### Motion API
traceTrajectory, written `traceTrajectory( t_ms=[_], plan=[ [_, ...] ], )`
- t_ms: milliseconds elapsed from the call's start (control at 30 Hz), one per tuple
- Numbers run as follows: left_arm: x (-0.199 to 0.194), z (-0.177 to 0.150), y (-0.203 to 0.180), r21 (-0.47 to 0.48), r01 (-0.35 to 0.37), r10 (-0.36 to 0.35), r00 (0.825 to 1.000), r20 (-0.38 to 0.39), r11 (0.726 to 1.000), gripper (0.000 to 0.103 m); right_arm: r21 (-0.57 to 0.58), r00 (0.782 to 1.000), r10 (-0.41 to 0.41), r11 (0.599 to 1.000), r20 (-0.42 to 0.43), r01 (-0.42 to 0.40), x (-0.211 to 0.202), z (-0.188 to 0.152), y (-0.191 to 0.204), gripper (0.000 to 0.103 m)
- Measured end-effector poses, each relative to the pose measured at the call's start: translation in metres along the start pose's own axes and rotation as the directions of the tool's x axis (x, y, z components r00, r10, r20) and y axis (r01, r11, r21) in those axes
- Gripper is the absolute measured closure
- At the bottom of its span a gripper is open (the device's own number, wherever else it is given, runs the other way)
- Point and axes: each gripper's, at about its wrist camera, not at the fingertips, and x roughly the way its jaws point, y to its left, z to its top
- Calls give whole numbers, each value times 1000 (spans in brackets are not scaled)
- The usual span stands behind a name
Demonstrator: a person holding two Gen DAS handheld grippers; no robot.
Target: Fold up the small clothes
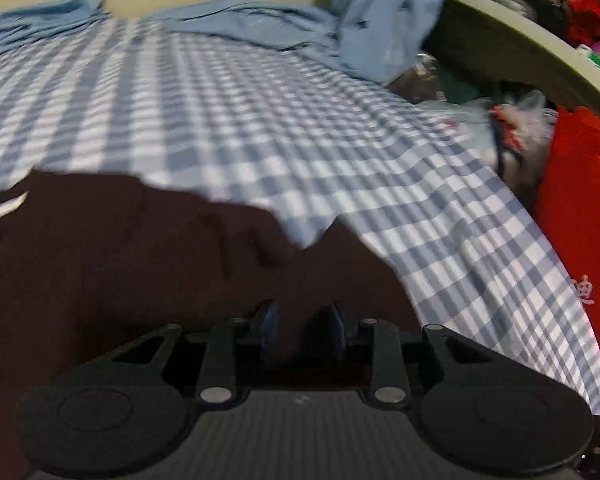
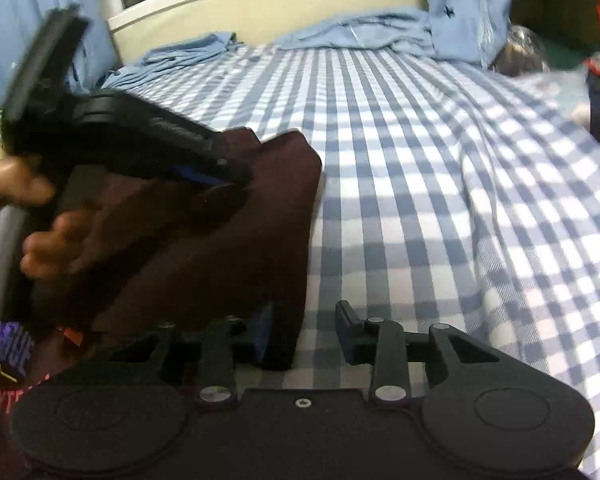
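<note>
A dark maroon garment (image 1: 140,248) lies on the blue-and-white checked sheet (image 1: 228,100). In the left wrist view my left gripper (image 1: 302,320) is closed down on the maroon cloth, which bunches between its blue-padded fingers. In the right wrist view the same garment (image 2: 236,216) is lifted in a fold at the left, with the left gripper (image 2: 216,176) clamped on it. My right gripper (image 2: 310,332) is open; the cloth's lower edge hangs by its left finger (image 2: 266,332), and the right finger stands over bare sheet.
Light blue clothes (image 1: 252,20) lie crumpled at the far end of the bed and one hangs there (image 2: 460,4). A red item with white characters (image 1: 584,216) and mixed clutter sit at the right. A cream bed frame (image 2: 236,4) runs behind.
</note>
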Motion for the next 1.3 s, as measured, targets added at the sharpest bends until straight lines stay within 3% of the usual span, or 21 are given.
traceTrajectory(
  t_ms=[67,133,200,300,367,433,467,533,567,600,633,767,833,867,967,1033,1100,1167,1233,1267,1300],
  plan=[
    [-30,-10,1,-98,4,-2,1000,24,995,62,49,1000,17,999,17,-18,-14,6,-4,62],
    [-74,-30,3,-153,26,-11,995,101,988,35,85,998,37,996,54,-42,-38,11,-5,48],
    [-121,-52,-2,-168,-35,62,986,157,985,22,88,994,63,994,93,-71,-62,12,-2,33],
    [-186,-87,3,-242,-115,162,969,186,963,10,52,989,94,994,113,-101,-93,11,11,22],
    [-227,-111,12,-323,-171,236,956,175,931,5,53,987,115,991,112,-121,-110,9,20,18],
    [-266,-137,22,-406,-266,353,922,157,874,1,57,985,119,990,122,-126,-126,8,30,13],
    [-283,-147,28,-442,-320,420,895,148,838,1,53,984,112,991,137,-120,-137,7,35,7],
    [-321,-172,42,-525,-443,578,808,118,727,1,44,980,98,993,173,-107,-154,11,53,1],
    [-338,-182,50,-561,-492,643,760,95,665,1,36,977,99,994,191,-108,-163,13,63,1],
    [-358,-194,62,-602,-542,711,700,62,586,1,24,972,108,993,206,-115,-170,17,73,1],
    [-375,-204,72,-635,-574,760,649,32,517,1,11,968,124,991,217,-130,-176,19,85,1],
    [-444,-237,125,-680,-662,880,472,-51,316,1,-61,956,209,978,206,-201,-190,27,131,1],
    [-477,-248,154,-662,-709,923,379,-69,242,1,-103,950,236,970,205,-219,-196,27,155,1],
    [-490,-251,166,-640,-735,939,339,-61,224,1,-128,948,246,966,204,-223,-199,25,168,1],
    [-516,-256,211,-452,-867,973,229,17,211,1,-187,947,256,957,192,-221,-202,15,206,1],
    [-517,-261,241,-267,-941,978,192,77,206,1,-200,958,232,960,167,-197,-198,8,230,1],
    [-510,-264,272,-72,-986,983,145,113,154,1,-179,968,205,968,143,-178,-196,3,254,1],
    [-507,-270,297,72,-991,978,125,169,114,1,-151,970,201,972,133,-181,-195,-1,276,1],
    [-493,-275,314,197,-979,972,98,215,55,1,-149,973,195,973,122,-177,-194,-5,299,1],
    [-487,-277,317,261,-964,965,115,237,51,1,-151,974,194,973,119,-175,-194,-6,311,1],
    [-477,-278,323,346,-936,952,158,261,60,1,-150,973,198,972,122,-179,-194,-7,320,1]
  ],
)
